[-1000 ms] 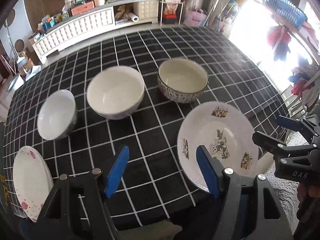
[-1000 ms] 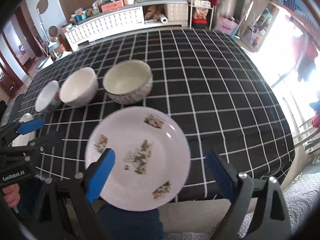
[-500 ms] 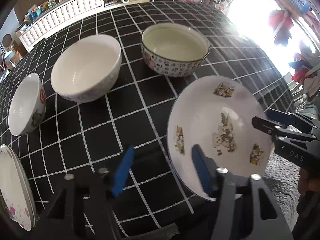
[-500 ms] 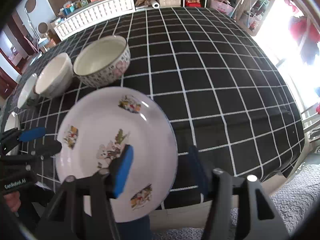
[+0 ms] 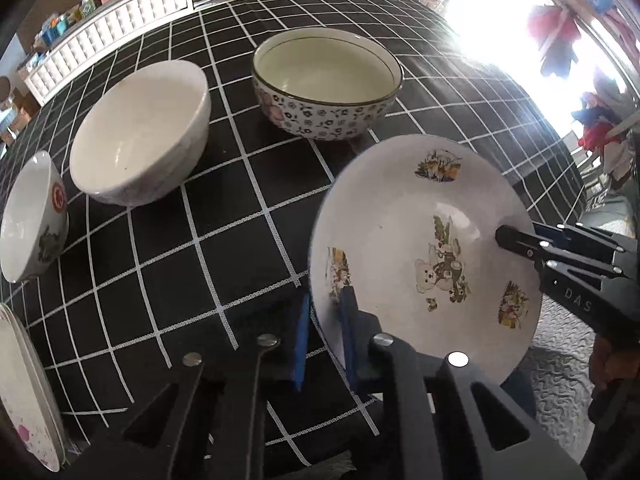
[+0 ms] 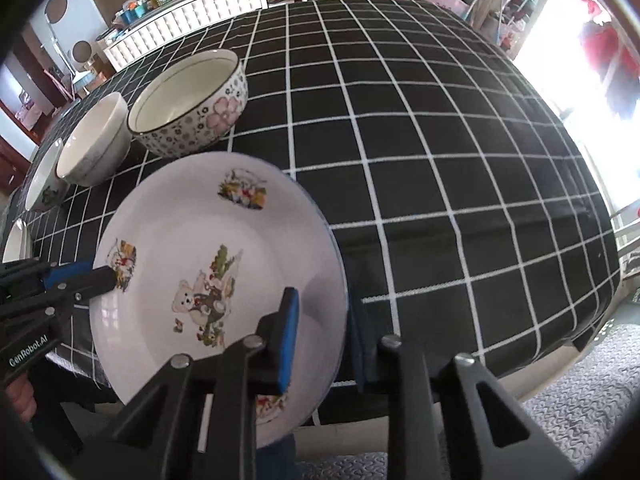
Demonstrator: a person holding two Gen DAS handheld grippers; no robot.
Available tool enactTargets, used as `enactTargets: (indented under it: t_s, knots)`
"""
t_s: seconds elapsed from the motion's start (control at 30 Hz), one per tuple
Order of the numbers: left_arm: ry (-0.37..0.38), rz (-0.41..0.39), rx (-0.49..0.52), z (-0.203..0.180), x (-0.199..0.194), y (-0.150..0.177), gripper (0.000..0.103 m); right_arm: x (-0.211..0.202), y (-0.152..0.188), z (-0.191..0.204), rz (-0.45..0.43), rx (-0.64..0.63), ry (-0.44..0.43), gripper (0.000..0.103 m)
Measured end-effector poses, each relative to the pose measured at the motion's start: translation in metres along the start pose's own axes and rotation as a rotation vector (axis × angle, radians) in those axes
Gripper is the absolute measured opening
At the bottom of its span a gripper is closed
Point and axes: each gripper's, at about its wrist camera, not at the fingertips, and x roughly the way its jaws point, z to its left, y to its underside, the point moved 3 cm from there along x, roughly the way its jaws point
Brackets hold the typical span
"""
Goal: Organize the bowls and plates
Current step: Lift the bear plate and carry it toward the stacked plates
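A white plate with bear pictures [image 5: 424, 248] lies at the table's front edge, tilted. My left gripper [image 5: 326, 340] is shut on its left rim. My right gripper [image 6: 324, 332] is shut on its right rim; it shows in the left wrist view [image 5: 516, 236] too. The plate also shows in the right wrist view [image 6: 200, 264], as does the left gripper [image 6: 104, 276]. Behind stand a flowered bowl [image 5: 326, 88], a plain white bowl [image 5: 140, 136] and a small bowl with a red mark [image 5: 32, 216].
A pink-spotted plate [image 5: 28, 400] sits at the front left edge. The table wears a black cloth with a white grid [image 6: 440, 160]. A white cabinet [image 6: 192, 12] stands behind the table. Grey floor mat [image 6: 580, 400] lies below the right edge.
Both grippers moved in toward the bear plate and closed on its opposite rims. The plate now looks tilted up off the cloth.
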Motion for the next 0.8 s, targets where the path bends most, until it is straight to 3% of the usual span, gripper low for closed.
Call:
enactTargets:
  t_s: [0.4, 0.8]
  knots:
    - [0.006, -0.004, -0.009, 0.001, -0.001, 0.004, 0.012, -0.004, 0.005, 0.001, -0.012, 0.013, -0.001, 0.021]
    - [0.007, -0.035, -0.088, 0.042, -0.029, 0.024, 0.012, -0.016, 0.003, 0.038, -0.012, -0.008, -0.011, 0.02]
